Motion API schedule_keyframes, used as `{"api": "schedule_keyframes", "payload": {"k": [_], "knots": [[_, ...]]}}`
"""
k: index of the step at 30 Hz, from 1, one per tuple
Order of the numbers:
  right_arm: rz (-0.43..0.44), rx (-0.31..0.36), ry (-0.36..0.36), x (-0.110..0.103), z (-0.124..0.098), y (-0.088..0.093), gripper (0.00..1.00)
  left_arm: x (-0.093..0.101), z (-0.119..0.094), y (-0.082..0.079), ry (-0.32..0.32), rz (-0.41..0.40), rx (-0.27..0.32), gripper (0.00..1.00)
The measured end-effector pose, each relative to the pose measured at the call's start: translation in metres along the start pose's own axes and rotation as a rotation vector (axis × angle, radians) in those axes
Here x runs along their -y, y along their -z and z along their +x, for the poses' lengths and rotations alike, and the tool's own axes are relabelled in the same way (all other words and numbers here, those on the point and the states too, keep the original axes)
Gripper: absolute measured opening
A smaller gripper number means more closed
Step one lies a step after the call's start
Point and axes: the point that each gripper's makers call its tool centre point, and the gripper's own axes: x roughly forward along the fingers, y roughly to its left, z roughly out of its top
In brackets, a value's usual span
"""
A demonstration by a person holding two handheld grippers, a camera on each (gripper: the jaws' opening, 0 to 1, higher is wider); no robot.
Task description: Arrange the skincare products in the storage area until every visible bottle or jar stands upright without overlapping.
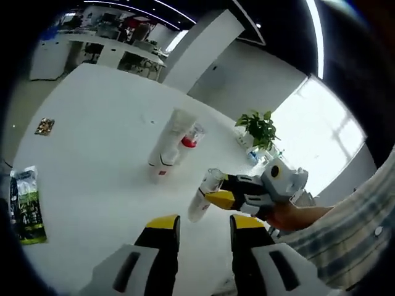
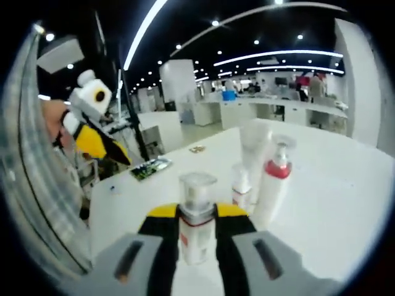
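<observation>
On the white worktop (image 1: 92,135) a tall tube (image 1: 171,137) and a red-collared pump bottle (image 2: 272,179) stand upright side by side, while the right gripper (image 2: 197,217) fingers clamp a clear-capped bottle (image 2: 196,213) not yet released; the left gripper (image 1: 202,227) is narrowly parted, empty.

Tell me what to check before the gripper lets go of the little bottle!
1. Right gripper shut on the clear-capped bottle: ok.
2. Bottle upright between the jaws in the right gripper view: ok.
3. Bottle bottom resting on the white table: cannot tell, the jaws hide it.
4. Gap to the tall white tube and the pump bottle with the red collar: ok, apart.
5. Those two standing upright: ok in the right gripper view.
6. Left gripper out of the way: ok, open, holding nothing.
</observation>
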Motion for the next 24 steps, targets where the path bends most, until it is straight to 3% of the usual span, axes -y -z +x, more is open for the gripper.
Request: {"api": "schedule_keyframes", "payload": {"k": [4, 11, 24], "knots": [[-0.042, 0.001, -0.032, -0.017, -0.002, -0.001, 0.19, 0.000, 0.010, 0.000, -0.008, 0.010, -0.007, 0.36], [-0.023, -0.017, -0.007, -0.014, -0.001, 0.020, 0.19, 0.007, 0.023, 0.012, -0.012, 0.058, -0.080, 0.36], [-0.052, -0.048, 0.009, -0.017, 0.003, 0.048, 0.19, 0.001, 0.011, 0.028, -0.034, 0.042, -0.096, 0.36]]}}
